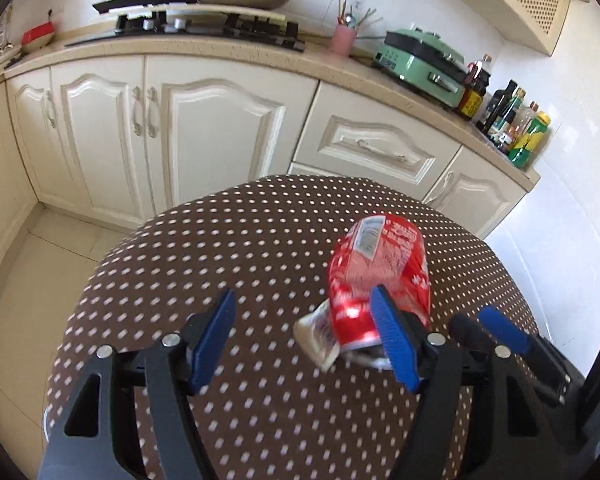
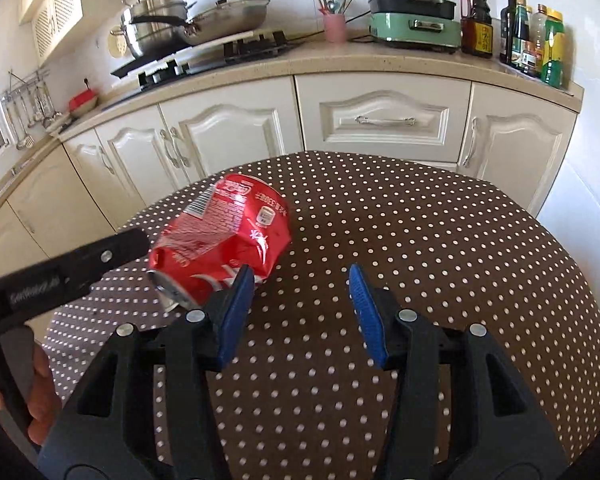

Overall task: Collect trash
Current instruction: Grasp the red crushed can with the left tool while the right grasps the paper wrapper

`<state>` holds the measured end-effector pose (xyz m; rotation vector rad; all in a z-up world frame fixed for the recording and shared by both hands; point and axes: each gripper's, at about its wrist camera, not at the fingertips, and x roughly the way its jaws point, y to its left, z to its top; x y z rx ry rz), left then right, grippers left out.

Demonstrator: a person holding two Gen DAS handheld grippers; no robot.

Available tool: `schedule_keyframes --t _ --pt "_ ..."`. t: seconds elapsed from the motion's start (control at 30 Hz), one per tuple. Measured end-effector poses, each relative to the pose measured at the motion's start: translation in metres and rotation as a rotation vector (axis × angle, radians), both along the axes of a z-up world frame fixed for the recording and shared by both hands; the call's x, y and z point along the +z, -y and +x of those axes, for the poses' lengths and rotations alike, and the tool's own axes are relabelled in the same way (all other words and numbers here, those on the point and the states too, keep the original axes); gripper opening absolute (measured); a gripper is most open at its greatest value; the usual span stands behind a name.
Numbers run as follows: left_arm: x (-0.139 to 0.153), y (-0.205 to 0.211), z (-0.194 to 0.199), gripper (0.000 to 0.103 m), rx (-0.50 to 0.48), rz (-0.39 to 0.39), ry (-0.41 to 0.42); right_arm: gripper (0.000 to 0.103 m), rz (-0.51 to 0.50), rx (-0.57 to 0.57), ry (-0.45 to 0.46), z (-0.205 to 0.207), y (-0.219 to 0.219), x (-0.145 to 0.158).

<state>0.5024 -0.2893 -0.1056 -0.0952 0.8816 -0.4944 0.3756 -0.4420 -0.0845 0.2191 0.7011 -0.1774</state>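
A crushed red soda can [image 1: 380, 264] lies on its side on the round table with a brown polka-dot cloth [image 1: 220, 240]. A small crumpled white scrap [image 1: 316, 336] lies against the can's near end. My left gripper [image 1: 303, 294] is open above the cloth; its right pad stands in front of the can's near end and the scrap shows between the fingers. In the right wrist view the can [image 2: 228, 232] lies just left of my right gripper [image 2: 300, 271], which is open over bare cloth [image 2: 420, 240]. The left gripper's arm [image 2: 80, 264] reaches in beside the can.
Cream cabinets [image 2: 384, 120] and a counter run behind the table. On the counter are a hob with pans [image 2: 204, 24], a pink utensil cup [image 2: 335, 26], a green appliance [image 2: 416, 16] and several bottles [image 2: 532, 40]. Tiled floor [image 1: 40, 280] lies left of the table.
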Motion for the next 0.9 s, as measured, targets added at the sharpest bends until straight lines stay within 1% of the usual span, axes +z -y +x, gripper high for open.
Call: schedule_keyframes --t 0.1,0.17,0.3,0.33,0.37,0.4,0.43,0.53,0.57,0.63,0.7,0.73,0.77,0.83,0.9 --pt "-0.007 0.017 0.018 0.068 -0.02 -0.003 -0.04 0.05 -0.005 0.003 -0.009 0.007 0.002 -0.004" --pt "-0.013 0.023 0.026 0.068 -0.025 -0.022 -0.068 0.05 -0.005 0.005 -0.013 0.009 0.0 -0.007" --pt "-0.018 0.034 0.028 0.068 -0.062 -0.034 -0.082 0.05 -0.005 0.013 -0.025 0.015 0.0 -0.013" --pt "-0.018 0.034 0.027 0.066 -0.068 -0.042 -0.089 0.05 -0.003 0.014 -0.028 0.016 -0.001 -0.014" --pt "-0.018 0.036 0.026 0.061 -0.082 -0.045 -0.086 0.05 0.004 0.024 -0.03 0.016 -0.001 -0.015" --pt "-0.016 0.036 0.023 0.043 -0.091 -0.048 -0.076 0.05 0.008 0.027 -0.029 0.016 -0.002 -0.016" --pt "-0.013 0.036 0.02 0.034 -0.097 -0.043 -0.061 0.05 0.008 0.028 -0.026 0.016 -0.002 -0.015" --pt "-0.004 0.033 0.01 0.024 -0.117 -0.045 -0.031 0.05 -0.006 0.037 -0.01 0.015 -0.006 -0.012" --pt "-0.001 0.031 0.007 0.022 -0.111 -0.047 -0.023 0.05 -0.005 0.044 -0.003 0.014 -0.009 -0.01" --pt "0.008 0.02 0.002 0.017 -0.102 -0.079 -0.009 0.05 -0.012 0.056 0.001 0.012 -0.014 -0.007" --pt "0.016 0.008 -0.002 0.015 -0.078 -0.082 0.019 0.05 -0.022 0.079 0.003 0.012 -0.023 -0.002" --pt "0.019 0.0 -0.004 0.014 -0.062 -0.085 0.031 0.053 -0.023 0.085 0.002 0.013 -0.026 -0.001" --pt "0.021 -0.009 -0.006 0.014 -0.047 -0.096 0.037 0.06 -0.021 0.095 -0.002 0.014 -0.03 0.0" --pt "0.028 -0.026 -0.009 0.014 -0.015 -0.109 0.056 0.062 -0.017 0.104 -0.017 0.018 -0.038 0.0" --pt "0.037 -0.047 -0.016 0.014 0.019 -0.12 0.092 0.063 0.003 0.119 -0.047 0.026 -0.045 -0.003"
